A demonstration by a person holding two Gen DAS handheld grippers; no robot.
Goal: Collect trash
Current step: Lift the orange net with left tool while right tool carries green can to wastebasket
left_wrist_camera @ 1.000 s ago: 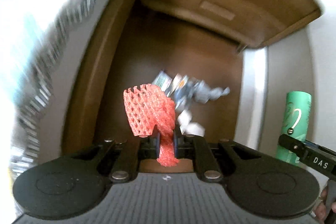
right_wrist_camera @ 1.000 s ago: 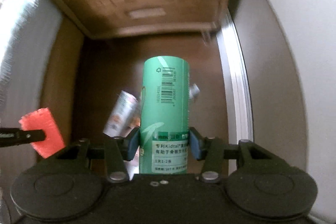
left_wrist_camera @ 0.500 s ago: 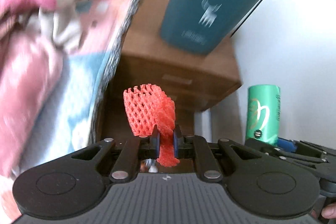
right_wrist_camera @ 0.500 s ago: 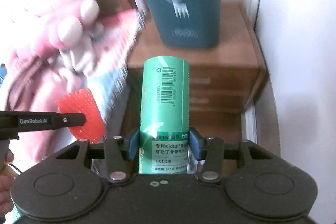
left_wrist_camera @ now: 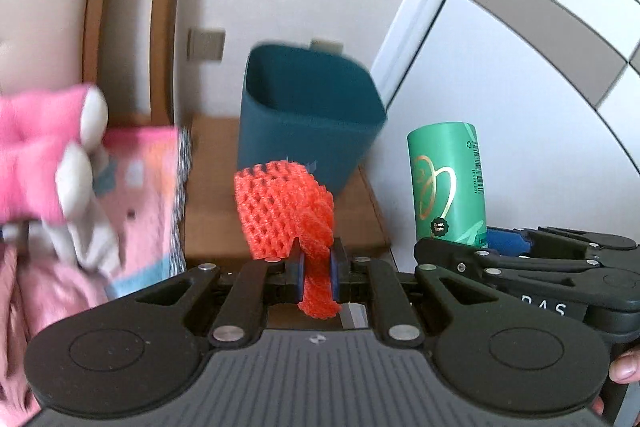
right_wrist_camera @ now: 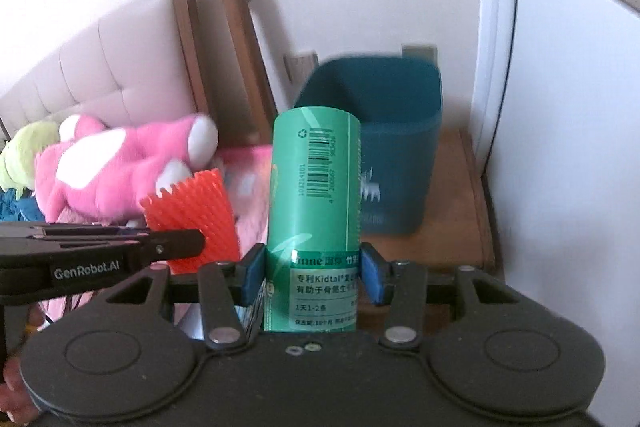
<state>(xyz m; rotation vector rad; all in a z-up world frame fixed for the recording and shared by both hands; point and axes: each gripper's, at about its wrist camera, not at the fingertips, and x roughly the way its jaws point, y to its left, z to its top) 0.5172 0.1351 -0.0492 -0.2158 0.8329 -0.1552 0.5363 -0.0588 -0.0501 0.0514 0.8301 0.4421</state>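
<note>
Before teal bin (left_wrist_camera: 308,115): left gripper (left_wrist_camera: 316,275) pinching red net (left_wrist_camera: 286,207); right gripper (right_wrist_camera: 312,273) clamping green can (right_wrist_camera: 314,195)

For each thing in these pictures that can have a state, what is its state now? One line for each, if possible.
left gripper: shut on the red foam net
red foam net: held in the air, crumpled
right gripper: shut on the green can
green can: held upright, off the ground
blue bin: open top, standing on the wooden nightstand
pink plush toy: lying on the bed

Foam net sleeve (left_wrist_camera: 286,211): orange, open-mesh, matt. Green canister (right_wrist_camera: 314,211): glossy printed label. Teal bin (left_wrist_camera: 308,115): smooth matt plastic, on wooden nightstand (right_wrist_camera: 452,227).
</note>
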